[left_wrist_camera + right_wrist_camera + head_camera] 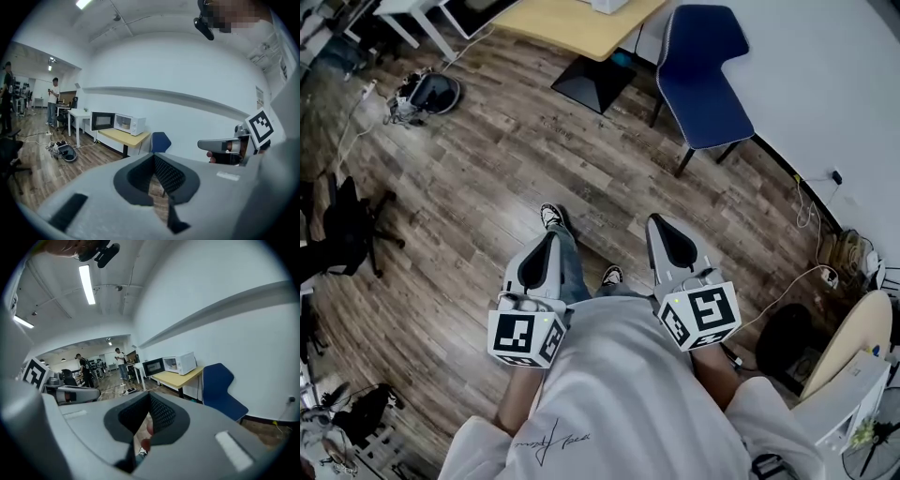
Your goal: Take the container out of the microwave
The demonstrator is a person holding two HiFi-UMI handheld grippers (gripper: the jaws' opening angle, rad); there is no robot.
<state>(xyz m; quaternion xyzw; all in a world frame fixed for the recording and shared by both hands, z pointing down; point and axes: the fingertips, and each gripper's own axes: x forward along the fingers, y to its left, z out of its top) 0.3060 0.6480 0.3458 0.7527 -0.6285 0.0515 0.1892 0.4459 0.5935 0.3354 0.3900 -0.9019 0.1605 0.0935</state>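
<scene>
Well away from you, the container shows only as a pale tan shape inside the white microwave. It is too small to tell its form or which way its long side runs. The microwave stands toward the left end of the wooden desk, at the back edge by the wall, with its long side along that wall. Its front faces the room, and its dark door stands swung open past the desk's left edge. A blue chair is just beside the desk's right end.

Wood floor lies between you and the desk, with a dark round device and its cables off to the left. A person stands far down the room.

You hold both grippers side by side in front of your body, pointing forward and slightly down, with the marker cubes toward you. Your left gripper is clenched on nothing. Your right gripper also has its jaws together and is empty.
</scene>
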